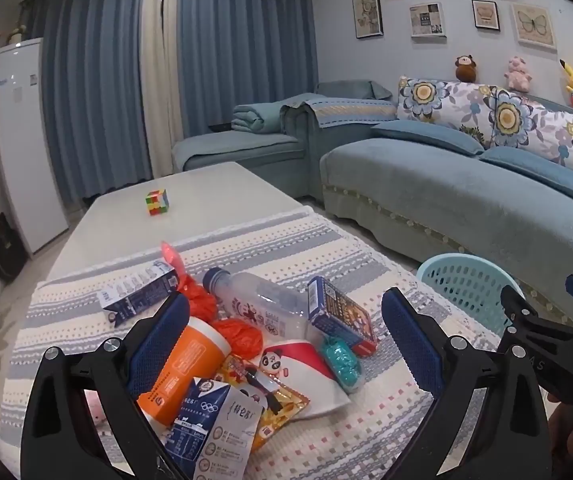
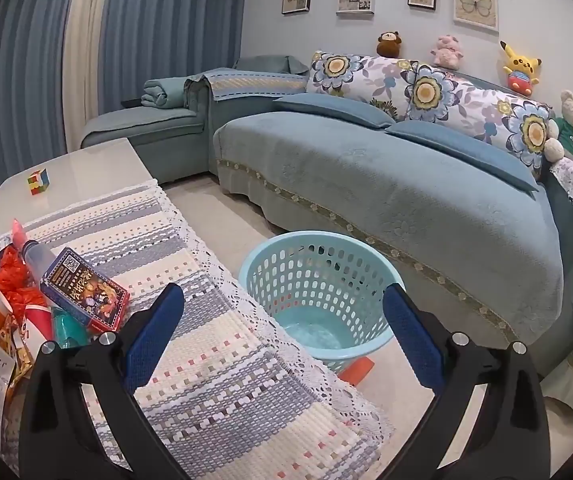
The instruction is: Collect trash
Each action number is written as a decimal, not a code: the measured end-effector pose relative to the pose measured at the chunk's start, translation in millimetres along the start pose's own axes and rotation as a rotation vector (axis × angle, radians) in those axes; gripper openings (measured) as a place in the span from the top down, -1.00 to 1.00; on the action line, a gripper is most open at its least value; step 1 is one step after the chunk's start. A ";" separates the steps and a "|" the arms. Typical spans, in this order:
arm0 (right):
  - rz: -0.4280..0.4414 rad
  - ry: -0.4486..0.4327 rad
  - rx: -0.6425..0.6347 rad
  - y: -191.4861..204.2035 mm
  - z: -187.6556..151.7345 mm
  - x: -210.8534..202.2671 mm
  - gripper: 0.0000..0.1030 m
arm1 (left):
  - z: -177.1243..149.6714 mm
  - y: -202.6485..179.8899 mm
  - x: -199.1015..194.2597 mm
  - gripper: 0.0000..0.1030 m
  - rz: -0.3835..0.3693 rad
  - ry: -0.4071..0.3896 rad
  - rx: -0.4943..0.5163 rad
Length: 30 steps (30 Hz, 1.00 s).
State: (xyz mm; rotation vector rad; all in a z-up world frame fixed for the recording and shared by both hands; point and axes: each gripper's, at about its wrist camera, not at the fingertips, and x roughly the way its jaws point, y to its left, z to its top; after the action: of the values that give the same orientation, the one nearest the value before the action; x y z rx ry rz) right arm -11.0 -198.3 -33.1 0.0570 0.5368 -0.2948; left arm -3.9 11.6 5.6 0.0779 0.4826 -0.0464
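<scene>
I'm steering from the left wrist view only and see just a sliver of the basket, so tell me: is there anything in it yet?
Observer: The right wrist view looks into the blue basket; its bottom looks bare, no trash inside.
Operator: Where does it stand?
Observer: On the floor, between the table's lace-edged cloth and the sofa.
Operator: Anything near it?
Observer: An orange object pokes out from beside its base.
Operator: Is the right gripper free?
Observer: Yes, the right gripper is open, nothing between its fingers.
</scene>
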 end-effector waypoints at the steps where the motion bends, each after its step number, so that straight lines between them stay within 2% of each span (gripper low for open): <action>1: 0.001 -0.002 0.000 -0.3 -0.2 -0.6 -0.84 | 0.1 -0.5 -0.7 -0.82 0.000 -0.002 0.000; 30: 0.009 0.006 -0.010 5.5 1.4 1.1 -0.84 | -2.0 5.4 0.1 -0.82 -0.021 -0.010 -0.022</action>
State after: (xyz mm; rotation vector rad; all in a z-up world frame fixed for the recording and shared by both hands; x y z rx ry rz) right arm -7.8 -193.6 -32.6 0.0511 0.5441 -0.2830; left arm -4.4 17.1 4.1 0.0508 0.4741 -0.0624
